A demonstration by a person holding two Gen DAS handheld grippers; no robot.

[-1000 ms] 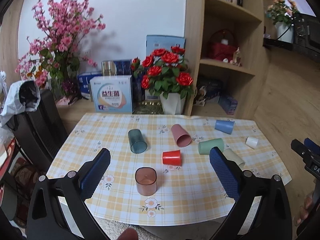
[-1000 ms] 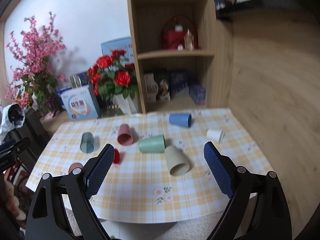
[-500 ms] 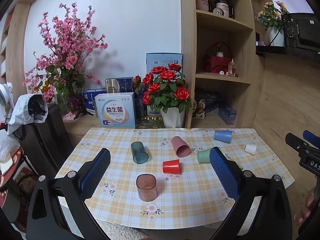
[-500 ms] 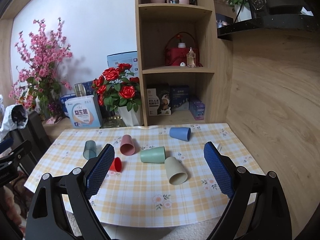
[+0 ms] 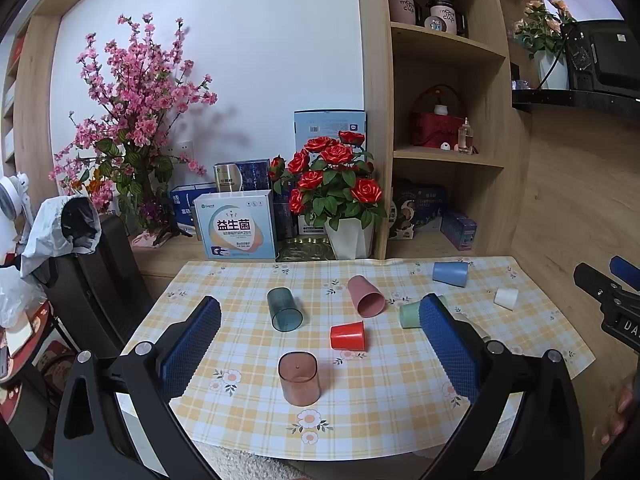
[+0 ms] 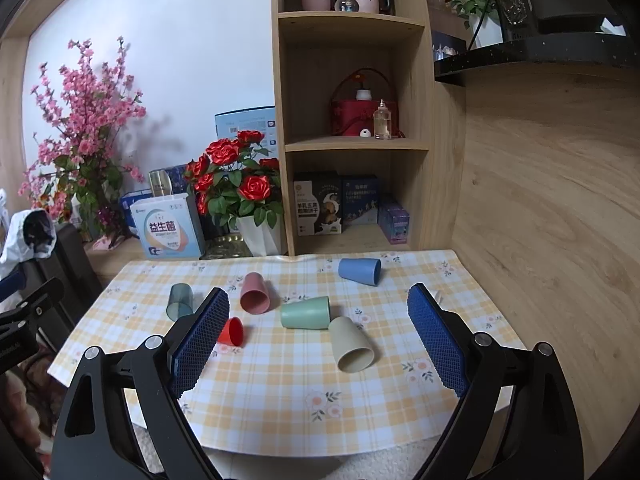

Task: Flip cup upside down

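Brown translucent cup (image 5: 299, 378) stands base-up near the table edge, seven cups lie sideways, while left gripper (image 5: 320, 344) and right gripper (image 6: 318, 336) hover wide open, empty.

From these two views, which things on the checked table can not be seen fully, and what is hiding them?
- Mint green plastic cup: left wrist view, far end hidden by the left hand-held gripper finger.
- Beige plastic cup: almost fully hidden by that finger in the left view; clear in the right wrist view.
- Small white cup: right view, nearly all behind the right hand-held gripper finger.
- Translucent brown cup: hidden in the right view.
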